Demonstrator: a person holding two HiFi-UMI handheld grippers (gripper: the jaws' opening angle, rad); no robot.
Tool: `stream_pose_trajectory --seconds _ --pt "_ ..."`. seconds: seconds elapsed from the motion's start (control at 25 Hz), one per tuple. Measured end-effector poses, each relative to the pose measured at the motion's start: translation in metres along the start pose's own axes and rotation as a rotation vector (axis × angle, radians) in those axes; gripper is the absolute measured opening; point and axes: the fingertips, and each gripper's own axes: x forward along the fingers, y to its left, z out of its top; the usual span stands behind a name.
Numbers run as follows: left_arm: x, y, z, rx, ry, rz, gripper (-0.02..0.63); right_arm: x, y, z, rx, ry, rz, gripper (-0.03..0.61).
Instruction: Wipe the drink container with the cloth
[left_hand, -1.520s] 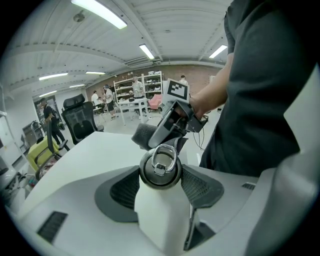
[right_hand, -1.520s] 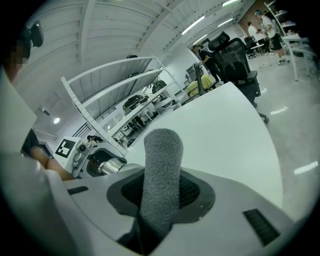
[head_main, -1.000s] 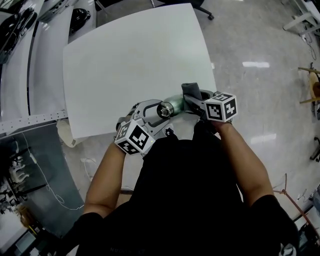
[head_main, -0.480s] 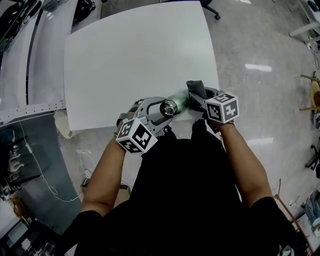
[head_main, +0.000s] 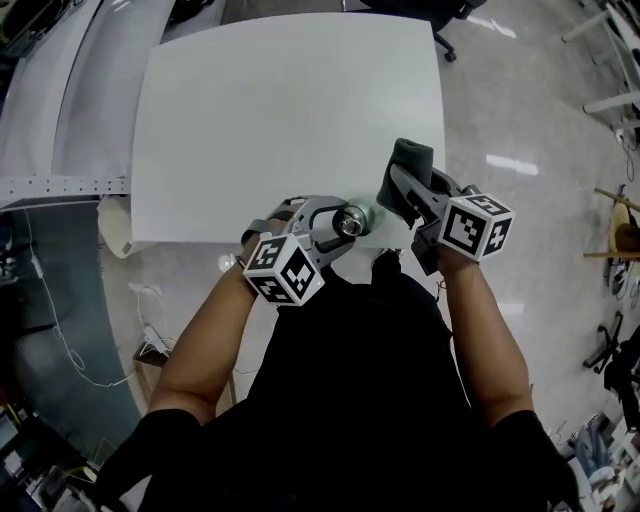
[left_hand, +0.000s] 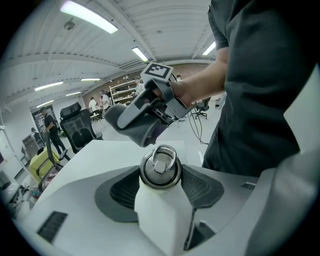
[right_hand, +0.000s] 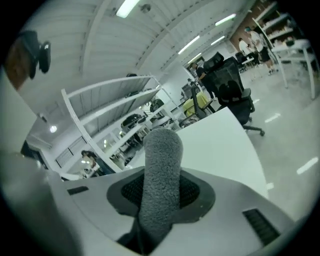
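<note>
Head view: drink container (head_main: 352, 221) at near edge of white table (head_main: 280, 110), clamped in left gripper (head_main: 332, 220); grey cloth (head_main: 412, 160) pinched in right gripper (head_main: 402, 188), just beside container.
Left gripper view: jaws closed on container below its ring-topped cap.
Right gripper view: jaws closed on upright cloth fold.

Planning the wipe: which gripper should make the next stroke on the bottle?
Right. The right gripper is shut on the cloth, close to the cap of the bottle; the left gripper is shut on the bottle, so it likely steadies it.
</note>
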Motion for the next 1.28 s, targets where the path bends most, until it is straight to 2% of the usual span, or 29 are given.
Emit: stream_pose_trajectory --seconds 0.12,0.2,0.44,0.56,0.92,1.12,1.28 --pt "-0.003 -0.001 -0.006 0.009 -0.008 0.005 0.261 0.014 0.035 0.004 0.103 -0.012 0.118 0.112" --pt "-0.005 -0.002 -0.008 0.006 -0.015 0.008 0.261 0.024 0.05 -0.002 0.132 0.011 0.161 0.112" --pt "-0.003 -0.004 -0.001 0.011 -0.029 0.021 0.261 0.046 0.056 -0.015 0.234 0.066 0.201 0.112" --pt "-0.004 -0.004 -0.004 0.013 -0.033 0.028 0.261 0.062 0.05 -0.02 0.263 0.108 0.188 0.112" --pt "-0.006 -0.004 -0.007 -0.003 -0.044 0.052 0.261 0.089 0.027 -0.05 0.166 0.295 0.119 0.112" --pt "-0.006 -0.004 -0.007 -0.005 -0.041 0.062 0.261 0.098 0.016 -0.061 0.092 0.372 0.111 0.112" --pt "-0.008 -0.005 -0.01 -0.005 -0.033 0.072 0.261 0.106 0.006 -0.071 0.076 0.439 0.12 0.112"
